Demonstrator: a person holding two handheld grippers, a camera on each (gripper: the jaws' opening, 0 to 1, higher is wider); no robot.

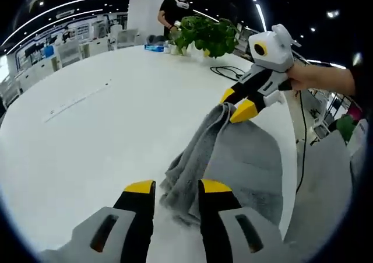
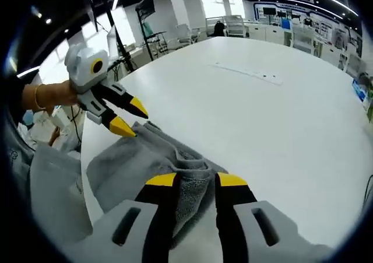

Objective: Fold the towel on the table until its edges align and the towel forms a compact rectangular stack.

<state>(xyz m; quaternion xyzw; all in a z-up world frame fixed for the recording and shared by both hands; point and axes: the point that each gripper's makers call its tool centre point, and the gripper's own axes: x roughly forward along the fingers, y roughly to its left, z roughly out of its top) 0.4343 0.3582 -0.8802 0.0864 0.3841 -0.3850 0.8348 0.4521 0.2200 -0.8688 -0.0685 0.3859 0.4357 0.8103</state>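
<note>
A grey towel (image 1: 239, 158) lies crumpled near the edge of the white table (image 1: 87, 134), with a raised ridge of bunched cloth running between the two grippers. In the left gripper view, my left gripper (image 1: 178, 188) holds its jaws a narrow way apart with the near end of that ridge between them. The right gripper (image 1: 235, 103) comes in from the right and pinches the far end, which is lifted. In the right gripper view, the towel (image 2: 125, 161) fills the gap of my right gripper (image 2: 197, 181), and the left gripper (image 2: 130, 116) sits at the far edge.
A potted plant (image 1: 207, 35), a black cable (image 1: 230, 72) and a standing person (image 1: 173, 9) are at the table's far side. The table edge (image 2: 84, 158) runs close beside the towel. A hand (image 2: 52, 97) holds the left gripper. Wide bare tabletop (image 2: 280, 117) stretches away.
</note>
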